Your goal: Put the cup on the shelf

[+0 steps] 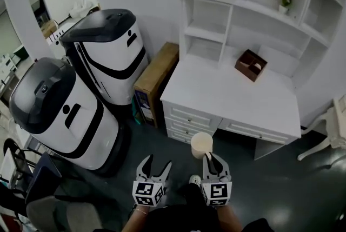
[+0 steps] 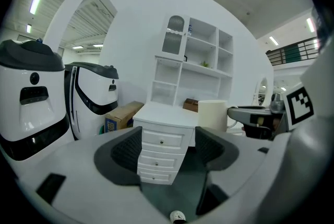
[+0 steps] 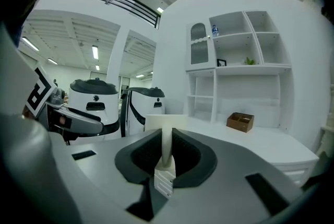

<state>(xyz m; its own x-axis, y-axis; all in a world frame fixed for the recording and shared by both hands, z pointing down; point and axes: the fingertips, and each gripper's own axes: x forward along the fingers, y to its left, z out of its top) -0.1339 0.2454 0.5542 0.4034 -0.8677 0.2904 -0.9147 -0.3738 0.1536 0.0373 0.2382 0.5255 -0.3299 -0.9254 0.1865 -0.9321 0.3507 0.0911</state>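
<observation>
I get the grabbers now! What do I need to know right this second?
Left gripper: open, nothing in it.
Right gripper: shut on the handle of the cream-coloured round cup, which is upright in the air.
Where things are: the cup is in front of the white desk, not over it yet. The white shelf unit stands at the back of the desk. A small brown box sits on the desktop.
Done: the cup is picked up.
Left: carry it forward, set it on a shelf, let go.
</observation>
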